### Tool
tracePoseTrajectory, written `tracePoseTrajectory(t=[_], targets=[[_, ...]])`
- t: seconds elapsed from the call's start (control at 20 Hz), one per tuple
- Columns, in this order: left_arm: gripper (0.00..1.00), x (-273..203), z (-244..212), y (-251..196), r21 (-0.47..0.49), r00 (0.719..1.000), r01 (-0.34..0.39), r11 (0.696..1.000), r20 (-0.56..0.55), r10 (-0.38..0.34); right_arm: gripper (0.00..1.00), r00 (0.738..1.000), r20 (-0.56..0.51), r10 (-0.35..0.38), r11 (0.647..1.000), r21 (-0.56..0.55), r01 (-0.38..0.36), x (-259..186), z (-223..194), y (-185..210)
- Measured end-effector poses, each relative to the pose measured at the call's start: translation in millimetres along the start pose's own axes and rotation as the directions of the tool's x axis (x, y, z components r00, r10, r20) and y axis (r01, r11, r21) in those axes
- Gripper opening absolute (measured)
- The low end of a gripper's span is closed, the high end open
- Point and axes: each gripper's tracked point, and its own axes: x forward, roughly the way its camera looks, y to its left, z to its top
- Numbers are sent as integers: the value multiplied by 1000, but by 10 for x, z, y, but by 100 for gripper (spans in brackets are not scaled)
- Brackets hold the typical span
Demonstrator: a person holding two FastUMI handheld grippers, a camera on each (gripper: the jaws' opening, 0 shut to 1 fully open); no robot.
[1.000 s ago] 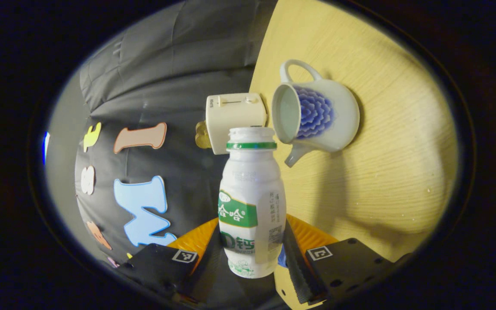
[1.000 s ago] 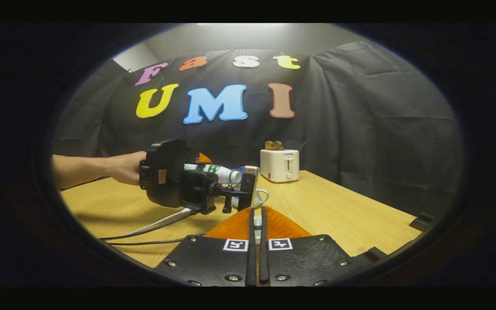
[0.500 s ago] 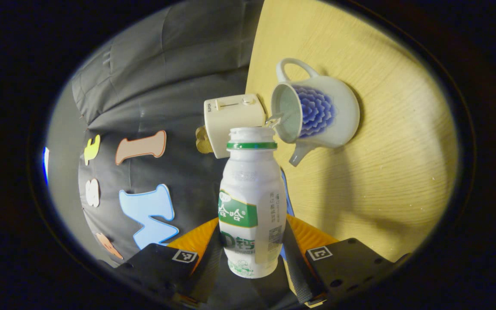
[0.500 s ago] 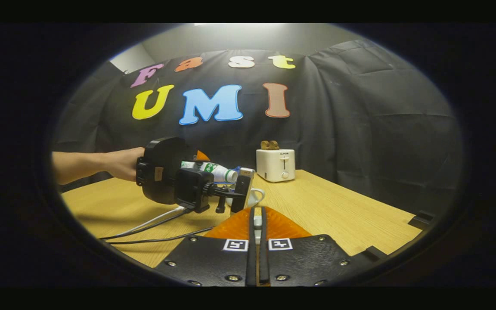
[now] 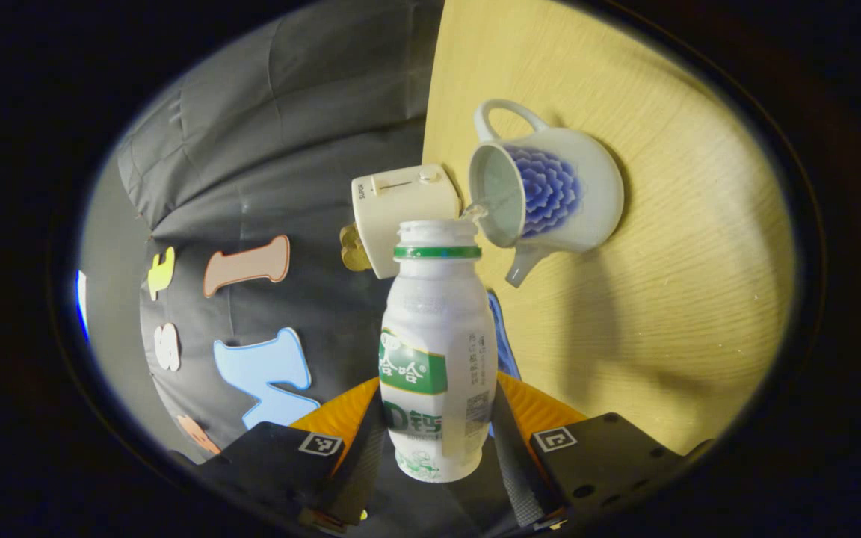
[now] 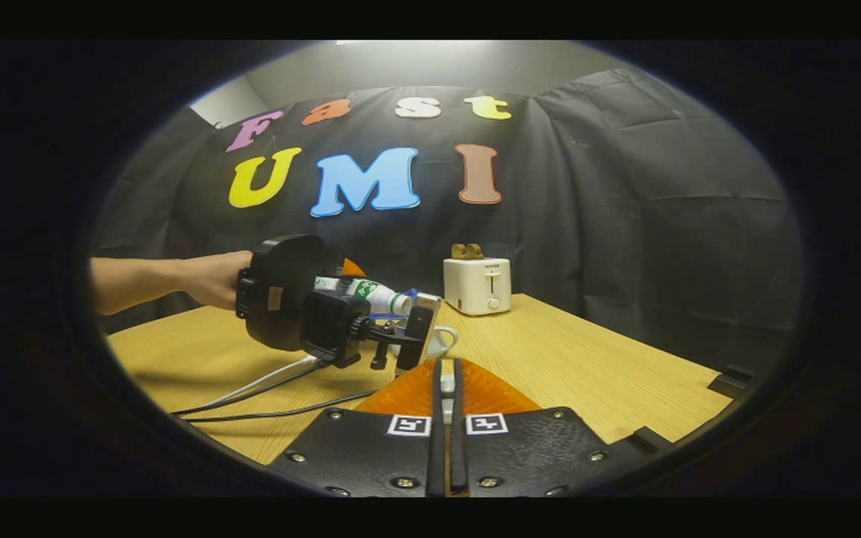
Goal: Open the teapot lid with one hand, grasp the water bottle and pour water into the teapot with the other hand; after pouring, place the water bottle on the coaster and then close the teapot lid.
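In the left gripper view my left gripper (image 5: 439, 418) is shut on the white water bottle (image 5: 438, 336), which has a green label and no cap. The bottle lies tipped over, its mouth at the rim of the white teapot (image 5: 550, 194) with a blue flower pattern. The teapot is open, and a thin stream of water (image 5: 479, 209) runs into it. A blue coaster (image 5: 501, 332) peeks out behind the bottle. In the right gripper view my right gripper (image 6: 446, 371) is shut on the white teapot lid (image 6: 446, 386), seen edge-on, held near and right of the teapot (image 6: 439, 341).
A cream toaster (image 6: 477, 285) stands at the back of the wooden table (image 6: 587, 366). A person's hand (image 6: 210, 278) holds the left gripper (image 6: 400, 325) from the left, and cables (image 6: 266, 388) trail from it across the table.
The left gripper has tipped the bottle further toward the teapot, and water now streams into the opening. The right gripper has hardly moved.
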Motion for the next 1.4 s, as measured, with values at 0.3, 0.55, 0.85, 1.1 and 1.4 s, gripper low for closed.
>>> tracePoseTrajectory(t=[0.3, 0.55, 0.85, 1.1, 1.4], targets=[[71, 4, -1, 27, 38, 1000, -8, 999, -2, 8, 3, 1000, -3, 1, 1000, 2, -1, 8, -9, -15], [71, 2, 10, 52, 69, 1000, -14, 998, -4, 14, 3, 1000, -4, -1, 1000, 5, 1, 16, -19, -24], [71, 3, 30, 62, 93, 1000, -17, 996, -3, 17, 3, 1000, 0, -3, 1000, 8, 3, 10, -10, -39], [71, -2, 49, 70, 121, 1000, -19, 992, -2, 19, 3, 1000, -2, 0, 1000, 11, 0, 10, -8, -32], [84, -13, 75, 98, 173, 1000, -27, 985, 2, 27, 3, 1000, 2, 1, 1000, 15, -1, 20, 6, -46]])
